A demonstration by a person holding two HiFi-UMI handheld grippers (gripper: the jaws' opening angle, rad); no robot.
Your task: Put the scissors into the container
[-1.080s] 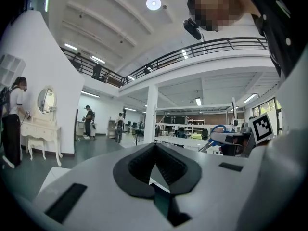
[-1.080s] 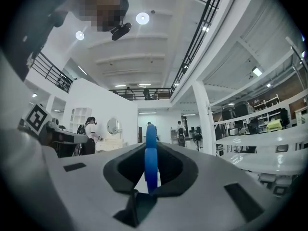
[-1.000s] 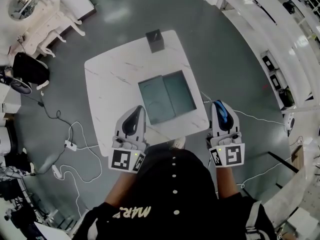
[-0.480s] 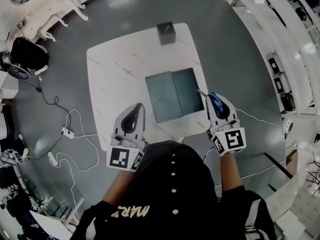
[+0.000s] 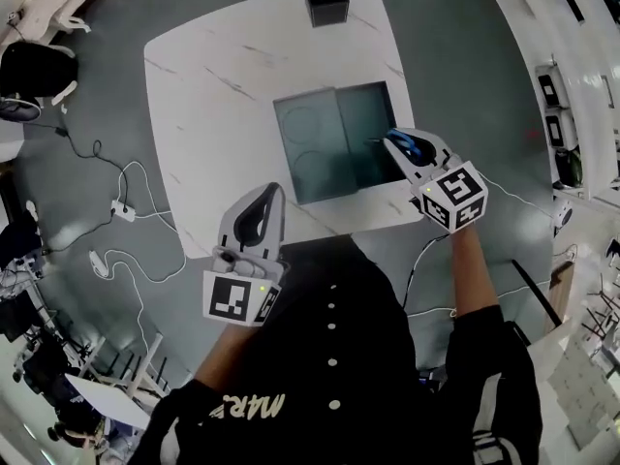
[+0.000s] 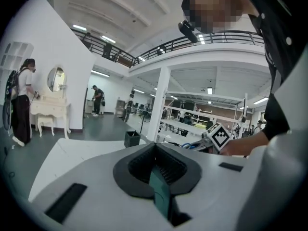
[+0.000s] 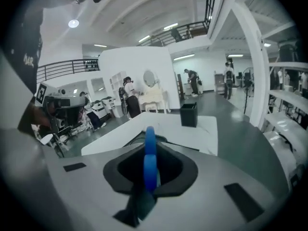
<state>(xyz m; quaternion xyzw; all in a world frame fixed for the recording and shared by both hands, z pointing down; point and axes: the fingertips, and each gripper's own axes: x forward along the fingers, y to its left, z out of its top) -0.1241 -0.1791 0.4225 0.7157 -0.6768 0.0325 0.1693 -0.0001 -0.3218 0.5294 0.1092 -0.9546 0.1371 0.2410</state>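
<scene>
The scissors (image 5: 395, 145) have blue handles, and their metal tip points left over the container's right part. My right gripper (image 5: 405, 151) is shut on those handles, which stand upright between the jaws in the right gripper view (image 7: 149, 153). The container (image 5: 315, 148) is a dark teal open box with two compartments, near the white table's (image 5: 223, 85) right edge. My left gripper (image 5: 263, 206) hovers at the table's near edge, left of the container, jaws shut with nothing in them (image 6: 156, 172). The right gripper's marker cube (image 6: 220, 136) shows in the left gripper view.
A small black box (image 5: 325, 0) stands at the table's far edge. Cables and a power strip (image 5: 121, 209) lie on the grey floor to the left. White shelving (image 5: 562, 85) runs along the right. People stand by a white dresser (image 6: 48, 112) in the background.
My right gripper has carried the scissors forward and to the left, from beside the table's near right corner to over the container's right edge. The left gripper has barely moved.
</scene>
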